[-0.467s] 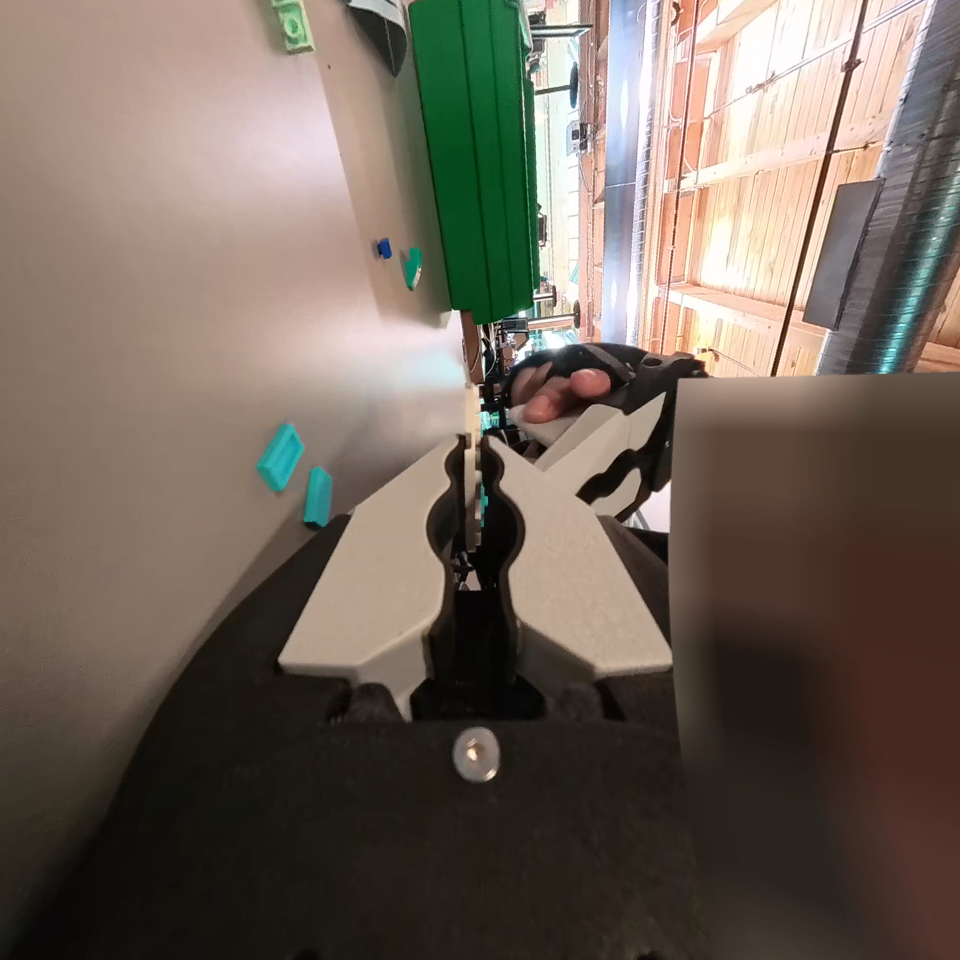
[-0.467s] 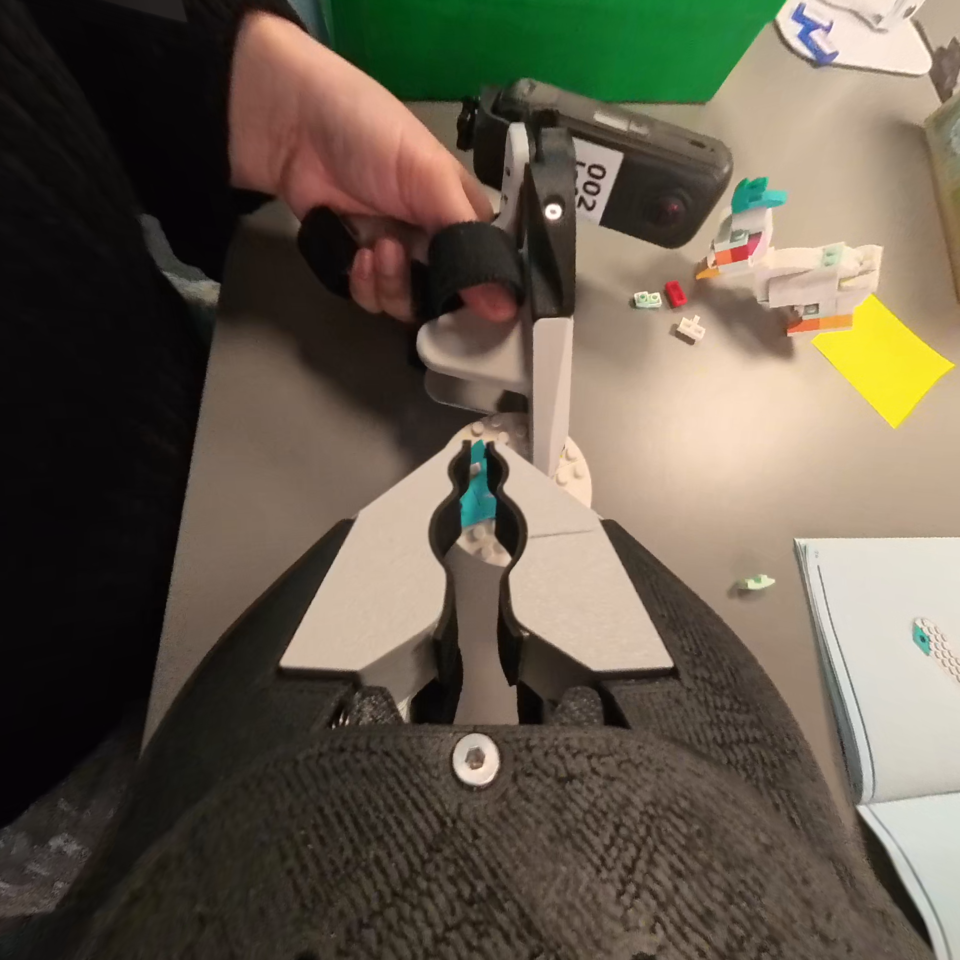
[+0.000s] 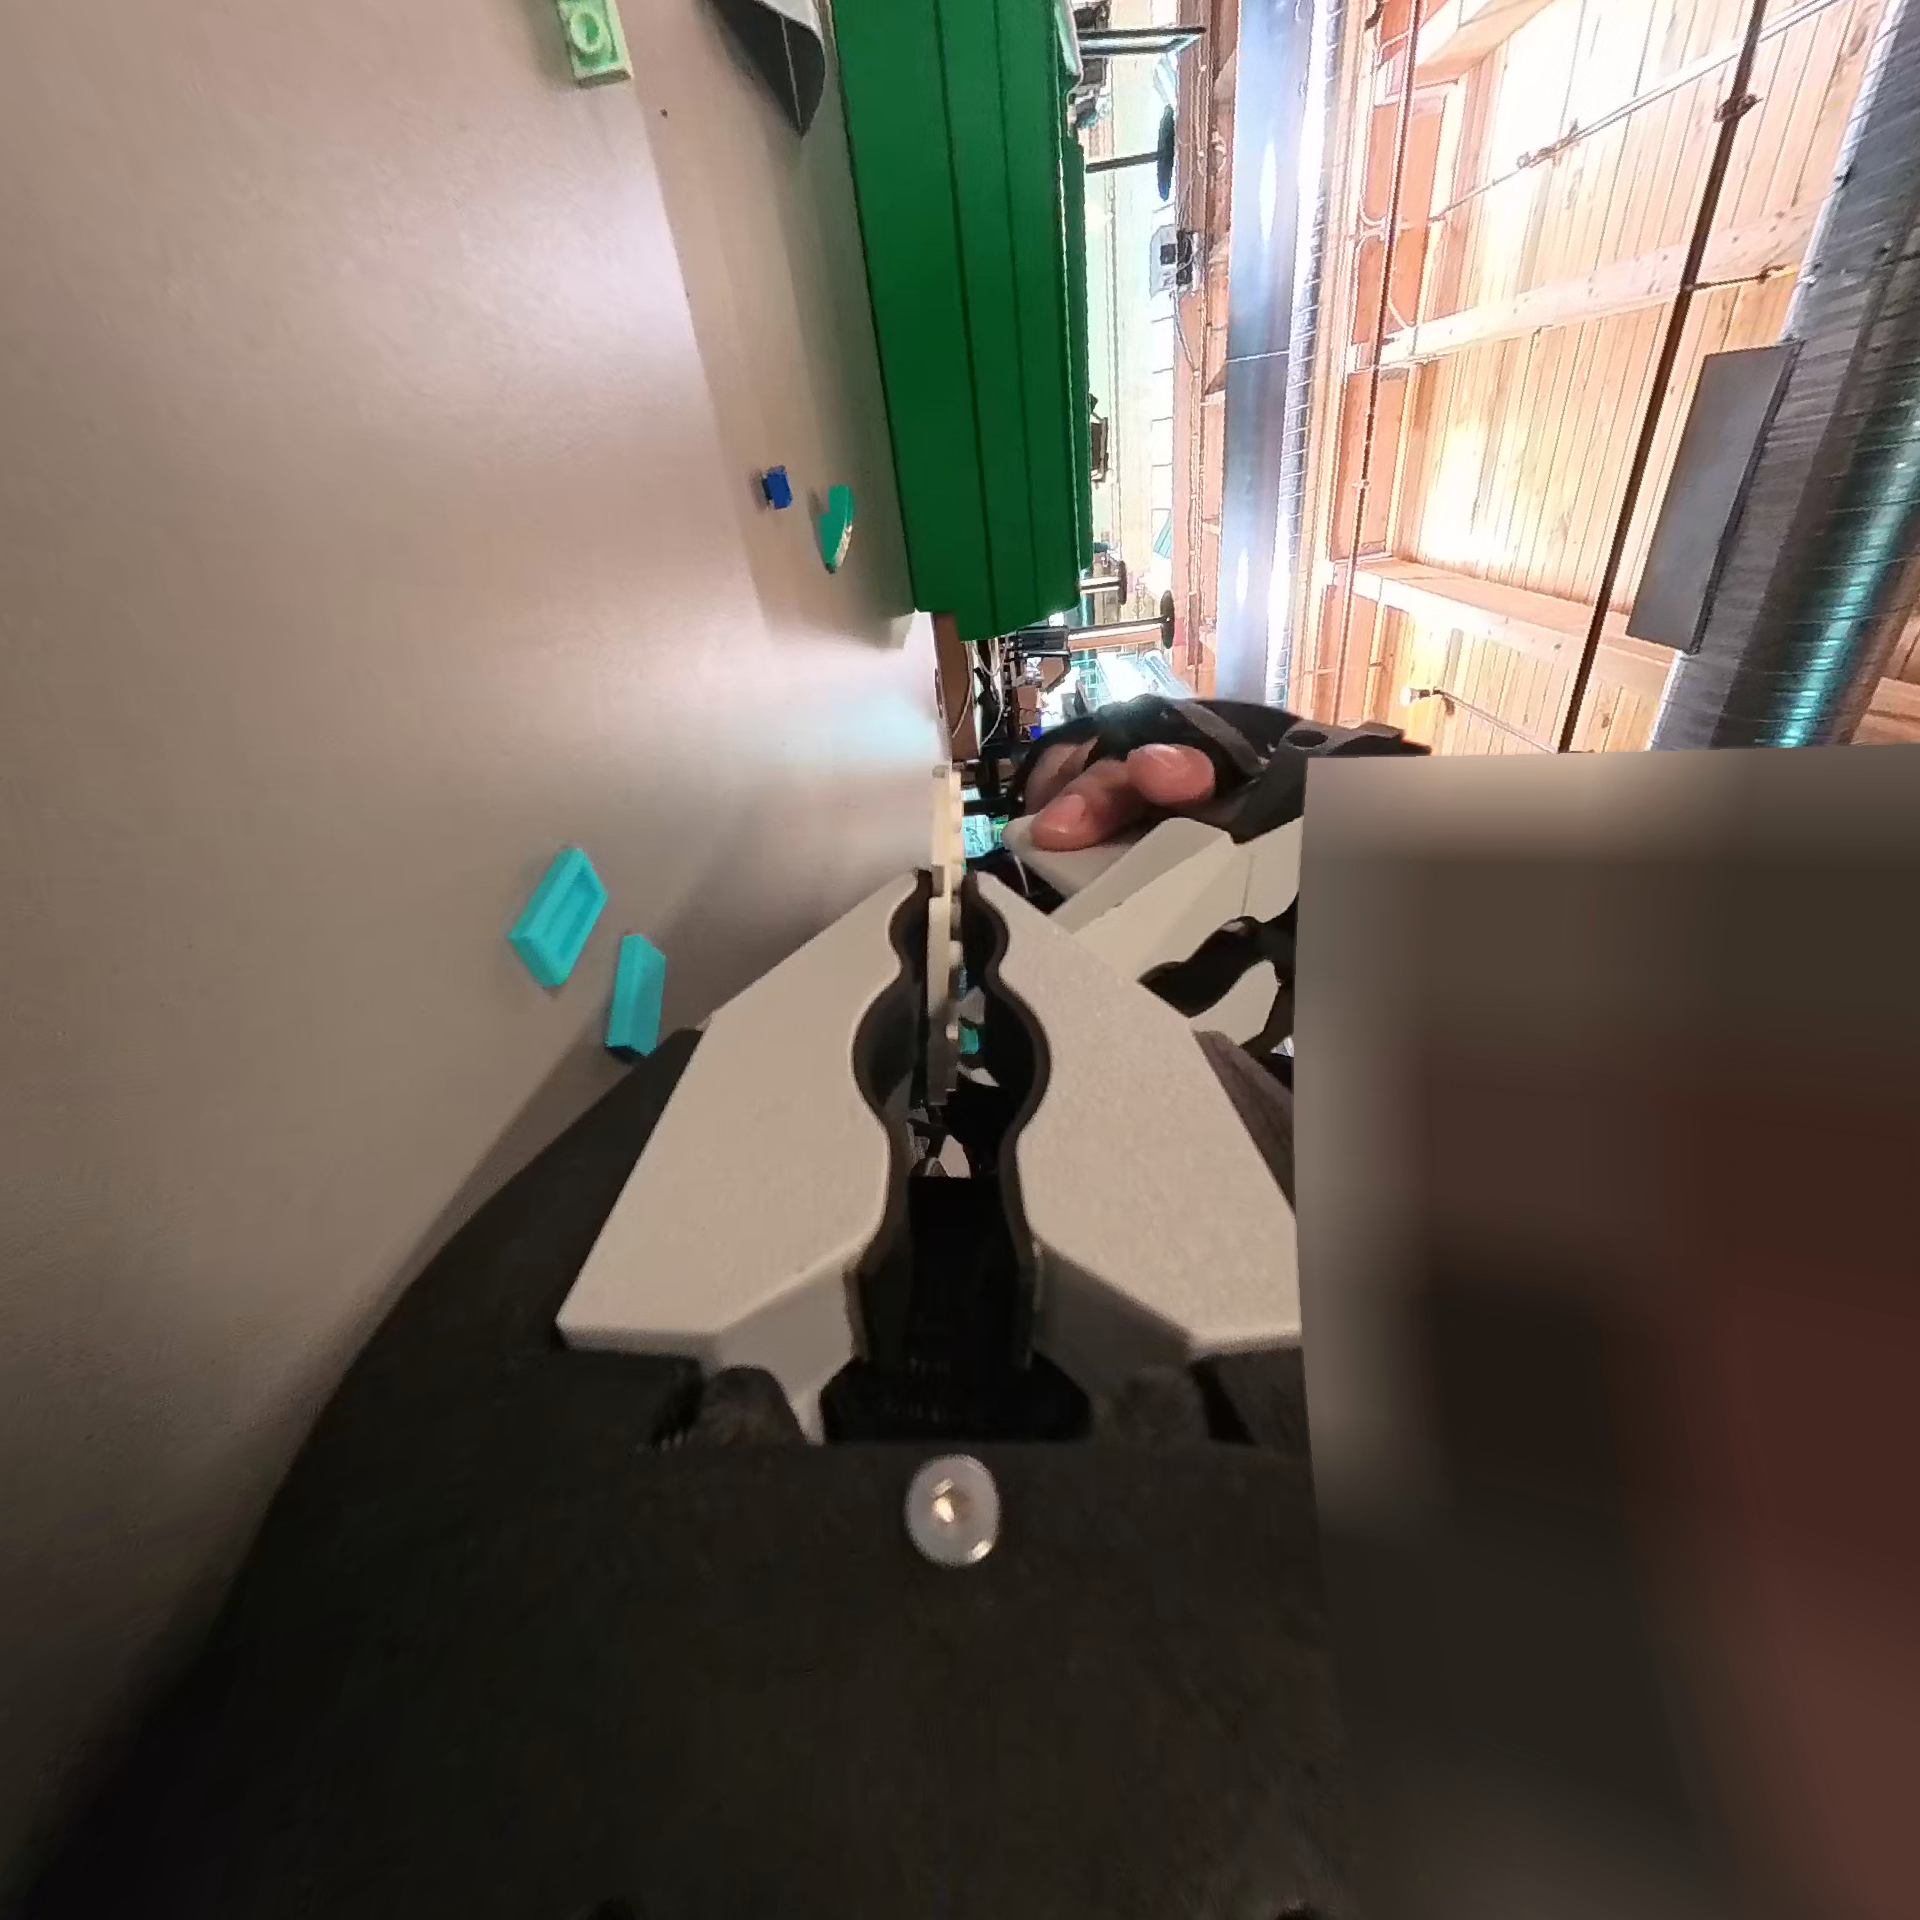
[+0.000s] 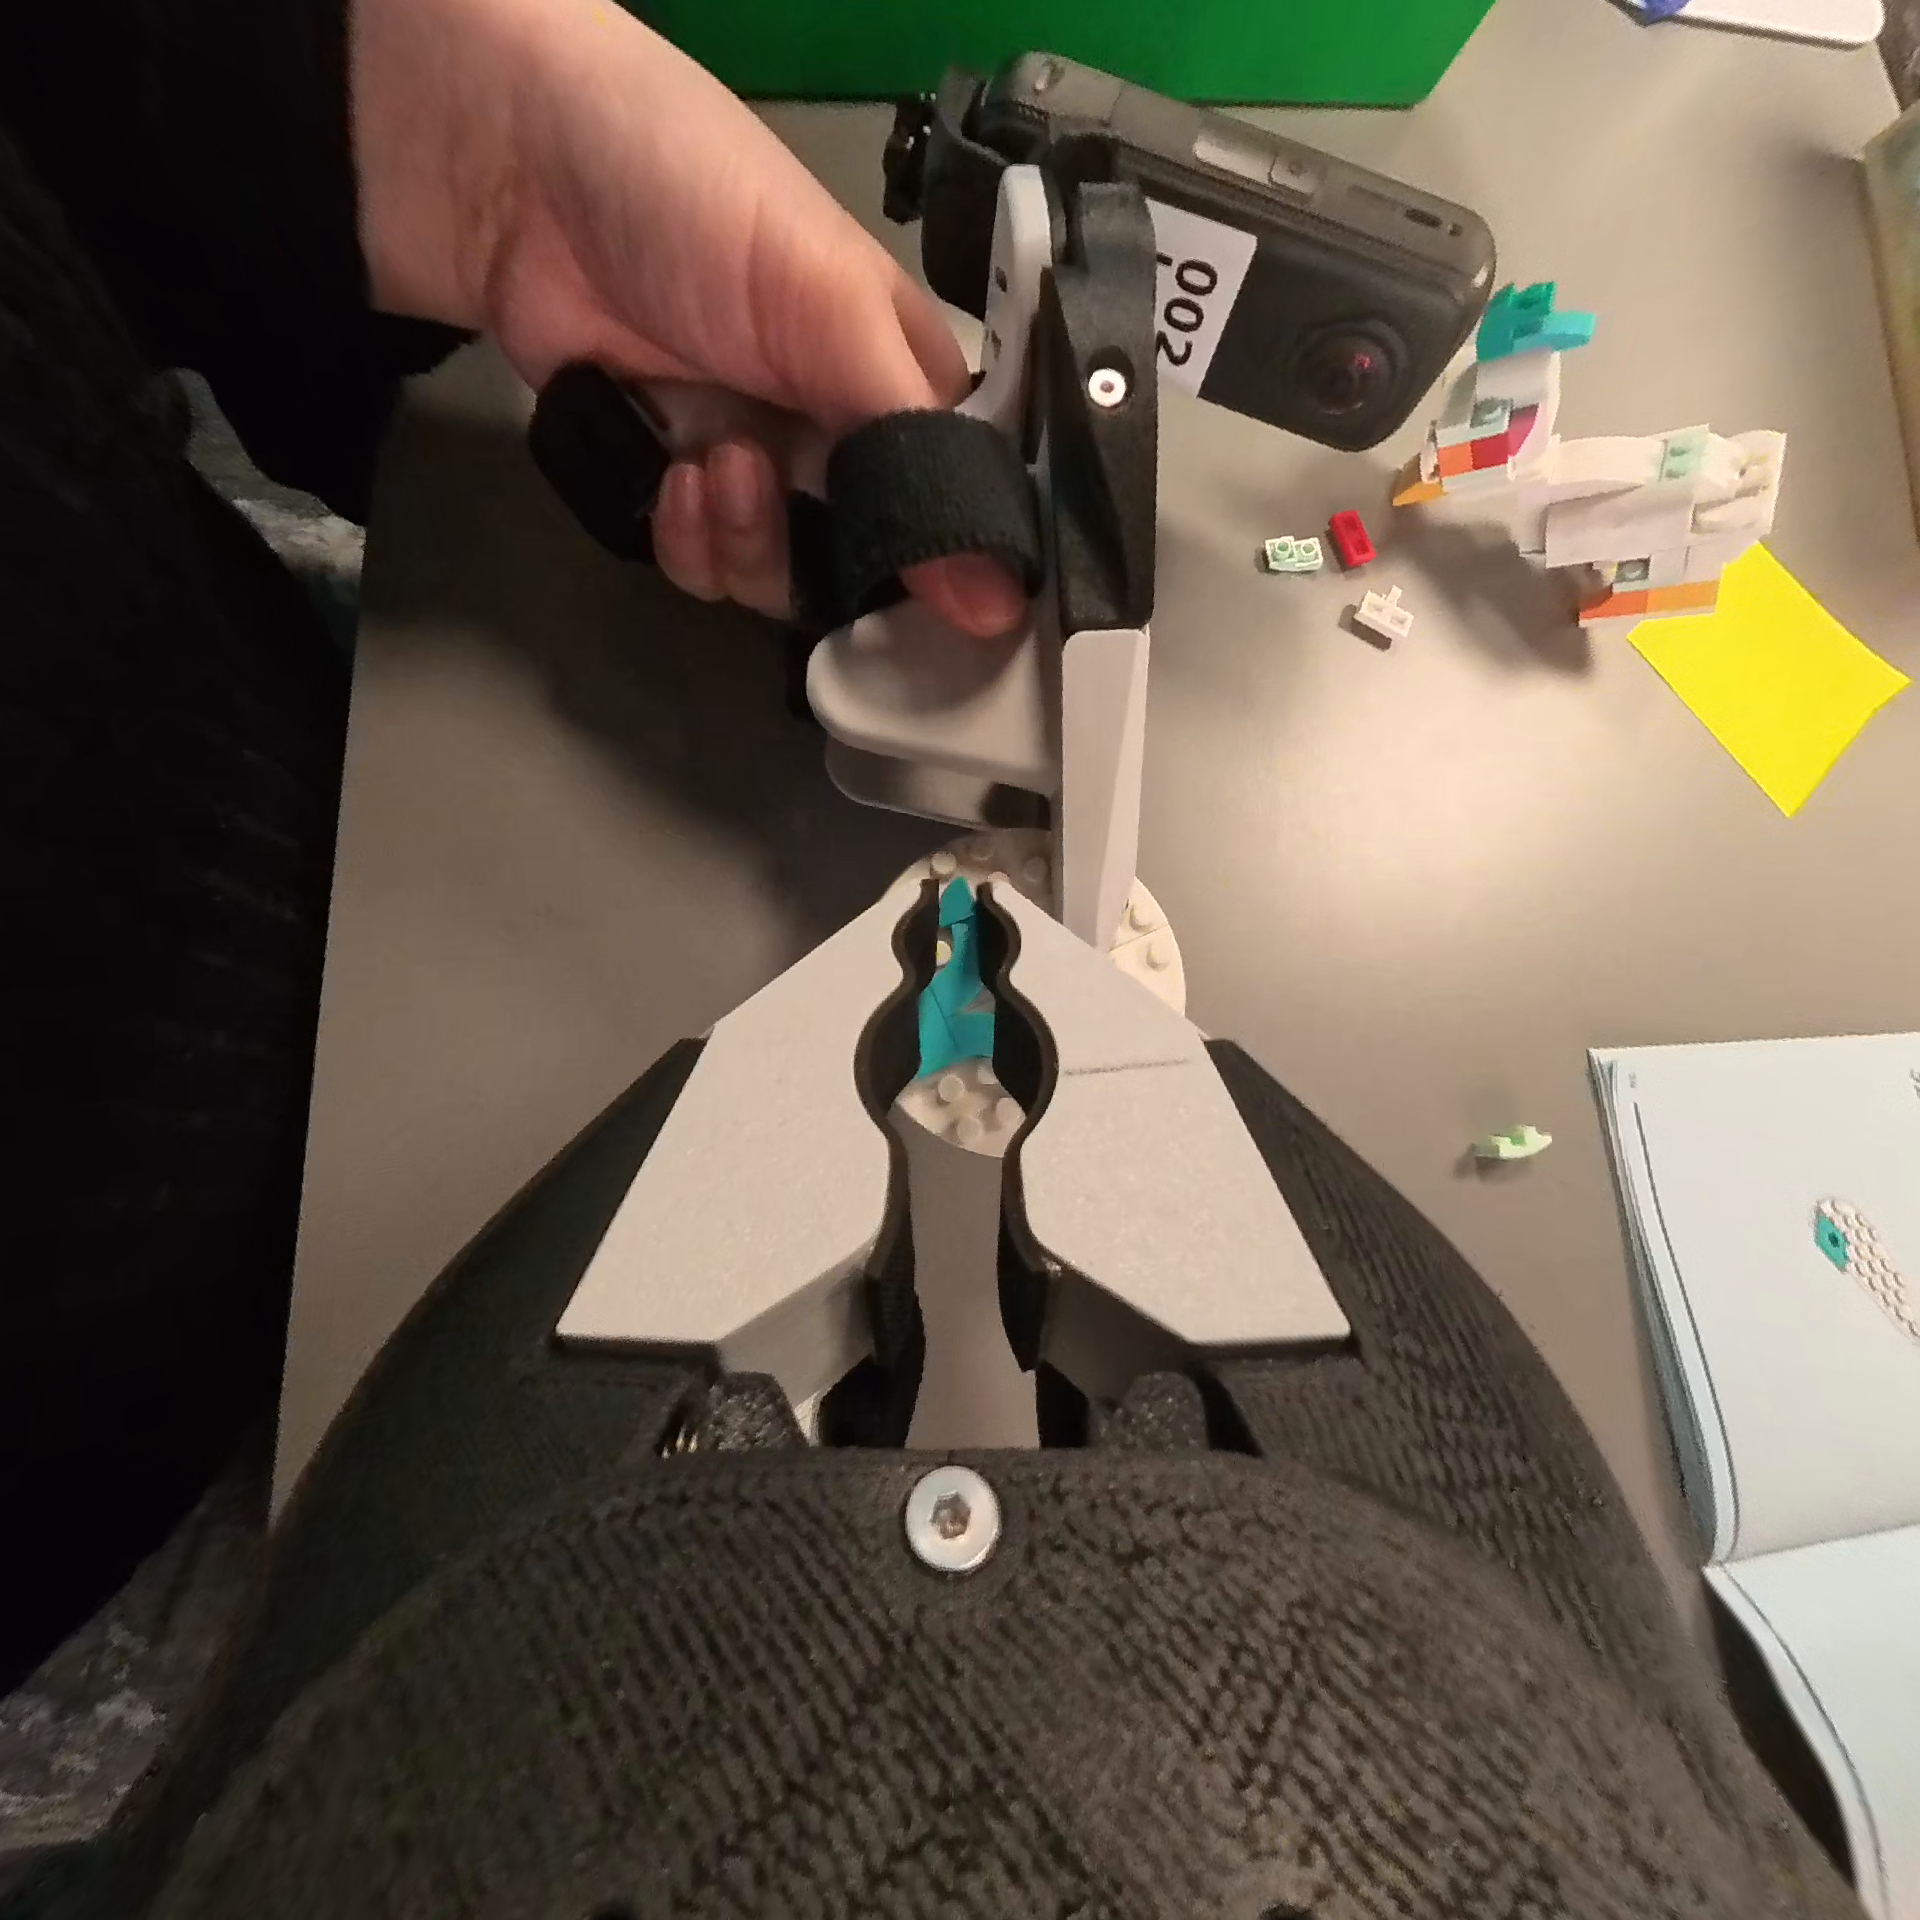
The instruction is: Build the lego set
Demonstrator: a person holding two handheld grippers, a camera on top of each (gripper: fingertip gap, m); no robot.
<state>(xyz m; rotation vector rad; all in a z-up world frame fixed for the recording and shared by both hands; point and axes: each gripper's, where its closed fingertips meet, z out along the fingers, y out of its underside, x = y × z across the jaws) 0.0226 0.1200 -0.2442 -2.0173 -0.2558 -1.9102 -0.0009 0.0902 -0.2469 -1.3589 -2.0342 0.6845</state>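
Observation:
My left gripper (image 3: pixel 945 878) is shut on a white studded plate (image 3: pixel 943 831), which I see edge-on between its jaws. In the right wrist view this plate (image 4: pixel 1148 940) lies flat under my right gripper (image 4: pixel 961 883). The right gripper is shut on a teal piece (image 4: pixel 951 1003) and holds it against the plate's studs. The left gripper's fingers (image 4: pixel 1101 748) come down from the top of that view, held by a hand (image 4: pixel 644 239). The right gripper's fingers (image 3: pixel 1132 883) show just beyond the plate in the left wrist view.
A partly built white bird model (image 4: pixel 1621 488) stands at the right by a yellow paper (image 4: pixel 1766 686). Small loose pieces (image 4: pixel 1351 538) lie near it. An instruction booklet (image 4: pixel 1766 1299) is at the right. Two teal pieces (image 3: pixel 558 914) and a green box (image 3: pixel 966 312) lie on the table. My two grippers' fingertips are within a few centimetres of each other. From either gripper's tips it is about 20 cm to the partly built white bird model (image 4: pixel 1621 488).
Both grippers keep their hold. The views have shifted only slightly.

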